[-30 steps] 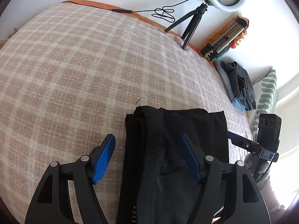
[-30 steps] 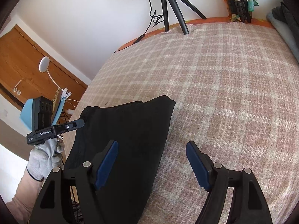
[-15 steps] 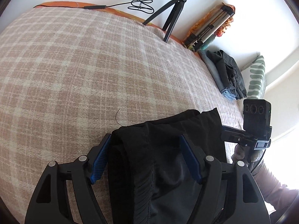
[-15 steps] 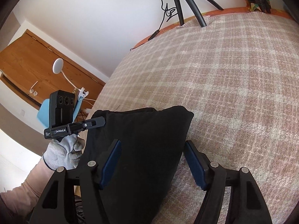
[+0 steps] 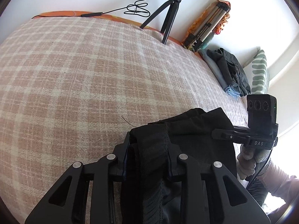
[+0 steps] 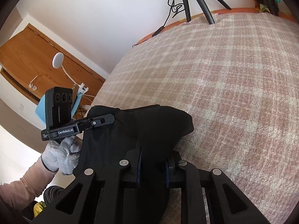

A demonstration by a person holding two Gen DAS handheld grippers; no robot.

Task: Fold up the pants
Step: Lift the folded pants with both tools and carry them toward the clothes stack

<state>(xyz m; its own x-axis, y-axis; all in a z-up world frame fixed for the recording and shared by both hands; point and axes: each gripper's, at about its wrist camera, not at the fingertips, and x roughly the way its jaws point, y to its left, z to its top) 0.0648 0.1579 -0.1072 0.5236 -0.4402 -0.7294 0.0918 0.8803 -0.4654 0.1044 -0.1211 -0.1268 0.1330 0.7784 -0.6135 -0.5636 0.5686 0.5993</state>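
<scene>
Black pants (image 5: pixel 188 130) lie folded at the near edge of a bed with a pink plaid blanket (image 5: pixel 93 78). My left gripper (image 5: pixel 147 160) is shut on the thick waistband end of the pants. My right gripper (image 6: pixel 152 169) is shut on the other near corner of the pants (image 6: pixel 149 127). Each view shows the other gripper beside it: the right one (image 5: pixel 231 134) in the left wrist view, the left one (image 6: pixel 93 122) in the right wrist view. The blue pads are mostly hidden by cloth.
A ring light on a black tripod (image 5: pixel 168 18) and a folded tripod (image 5: pixel 207 28) stand at the far edge by the wall. A pile of folded clothes (image 5: pixel 228 71) and a green patterned pillow (image 5: pixel 259 71) lie at the far right. A wooden door (image 6: pixel 37 61) is left of the bed.
Both grippers were open over the pants one second ago. They have moved down onto the near edge and closed on the cloth, which now bunches up between the fingers.
</scene>
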